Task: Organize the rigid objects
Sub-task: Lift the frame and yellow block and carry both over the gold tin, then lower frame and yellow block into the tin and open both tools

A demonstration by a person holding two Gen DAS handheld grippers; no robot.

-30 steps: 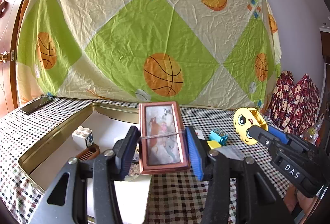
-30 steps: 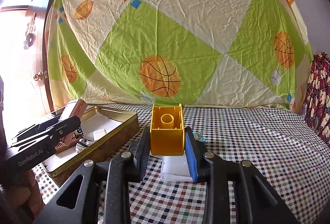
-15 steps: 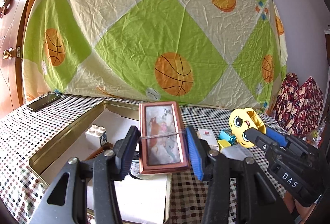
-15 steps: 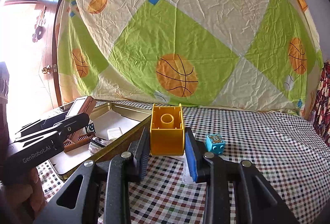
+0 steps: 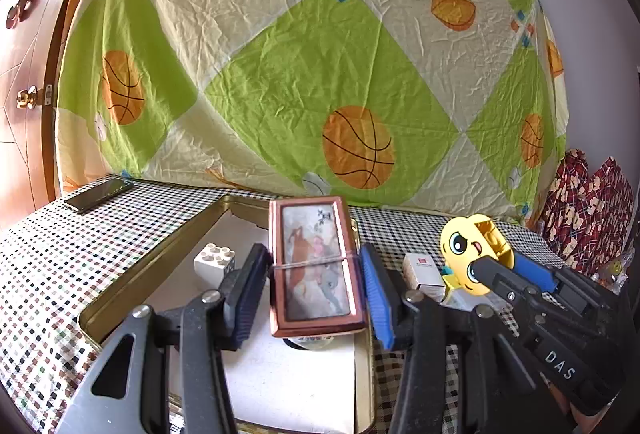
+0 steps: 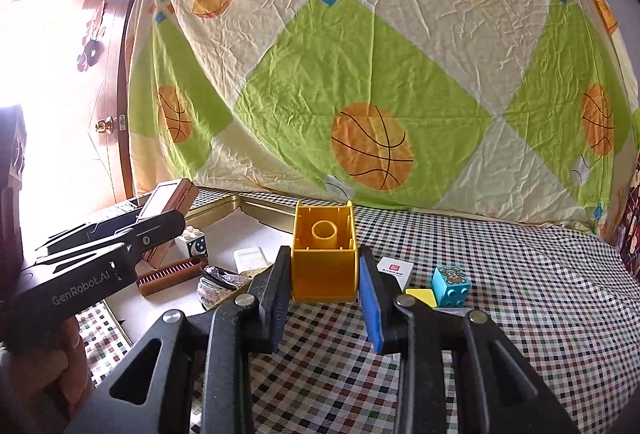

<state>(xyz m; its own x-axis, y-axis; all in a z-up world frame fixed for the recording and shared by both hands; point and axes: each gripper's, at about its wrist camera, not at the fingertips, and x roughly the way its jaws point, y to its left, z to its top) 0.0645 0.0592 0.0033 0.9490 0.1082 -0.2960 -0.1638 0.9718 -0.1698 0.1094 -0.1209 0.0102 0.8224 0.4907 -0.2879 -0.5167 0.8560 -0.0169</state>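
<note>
Both my grippers have slid sideways: left gripper (image 5: pixel 316 276) clamps the framed case (image 5: pixel 316 266) above the gold tin (image 5: pixel 132 290); right gripper (image 6: pixel 324 274) pinches the yellow block (image 6: pixel 324 258) beside it.

Your left gripper (image 5: pixel 316 286) is clamped on a copper-framed picture box (image 5: pixel 316 270), held upright above the near end of the gold tin tray (image 5: pixel 160 258). Inside the tray a white brick (image 5: pixel 214 264) sits by its left wall. Your right gripper (image 5: pixel 476 270) pinches a yellow face block (image 5: pixel 468 246) over the checked tabletop (image 5: pixel 52 258). A small white box (image 5: pixel 422 268) lies just right of the tray, and a phone (image 5: pixel 98 194) lies at the far left corner.
</note>
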